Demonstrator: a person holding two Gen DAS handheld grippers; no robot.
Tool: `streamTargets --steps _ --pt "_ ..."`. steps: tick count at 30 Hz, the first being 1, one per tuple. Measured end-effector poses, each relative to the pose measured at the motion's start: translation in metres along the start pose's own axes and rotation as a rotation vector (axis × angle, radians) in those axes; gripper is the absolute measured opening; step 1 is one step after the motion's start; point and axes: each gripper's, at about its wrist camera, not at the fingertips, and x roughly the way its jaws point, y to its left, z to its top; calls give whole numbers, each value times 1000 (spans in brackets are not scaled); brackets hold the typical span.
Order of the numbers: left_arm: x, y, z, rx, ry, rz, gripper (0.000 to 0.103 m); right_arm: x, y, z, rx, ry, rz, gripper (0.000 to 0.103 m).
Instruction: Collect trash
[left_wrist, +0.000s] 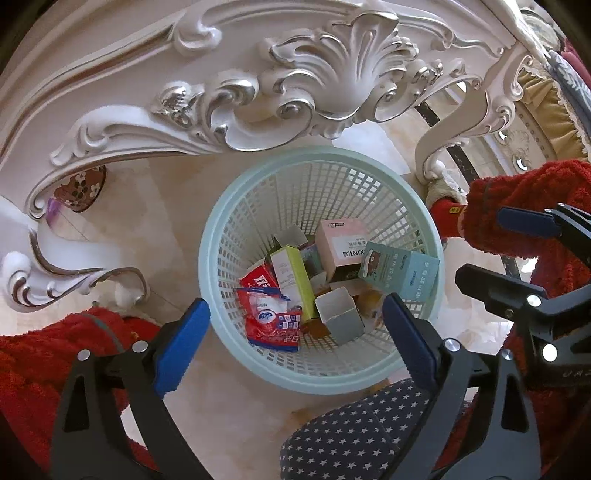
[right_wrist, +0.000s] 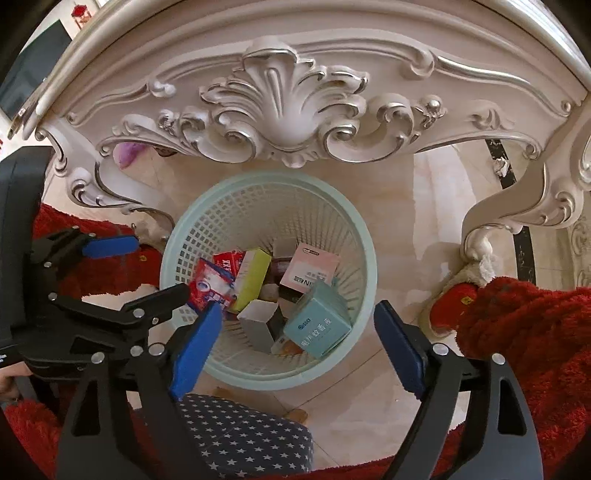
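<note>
Both hand-held grippers, L (left_wrist: 295, 325) and R (right_wrist: 299, 332), hang over the basket (left_wrist: 221, 236) w/ jaws apart, nothing between them. Basket sits on the floor (left_wrist: 177, 221) below the carved counter (left_wrist: 332, 66) edge, holding the trash: red packet (left_wrist: 271, 317) at 8 o'clock, green box (left_wrist: 293, 280) near center, pink box (left_wrist: 341, 245) at 1 o'clock, teal box (left_wrist: 404, 275) at 3 o'clock, grey box (left_wrist: 341, 314) at 6 o'clock. In R view the L gripper shows at 9 o'clock, beside the basket rim.
</note>
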Motion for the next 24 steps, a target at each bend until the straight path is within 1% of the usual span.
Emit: streamTargets --steps 8,11,15,19,21,24 --pt "-3 1 0 2 -10 7 92 2 0 -1 6 10 -17 80" --pt "-9 1 0 5 -30 26 92 1 2 -1 -1 8 -20 80" --pt "-37 -1 2 21 -115 95 92 -13 3 1 4 -29 -43 80" --pt "-76 -3 10 9 -210 116 92 -39 2 7 41 -98 -71 80" --pt "-96 -5 15 3 -257 146 92 -54 1 12 63 -135 -75 80" --pt "-123 -9 23 -14 -316 174 92 -68 1 17 85 -161 -84 90"
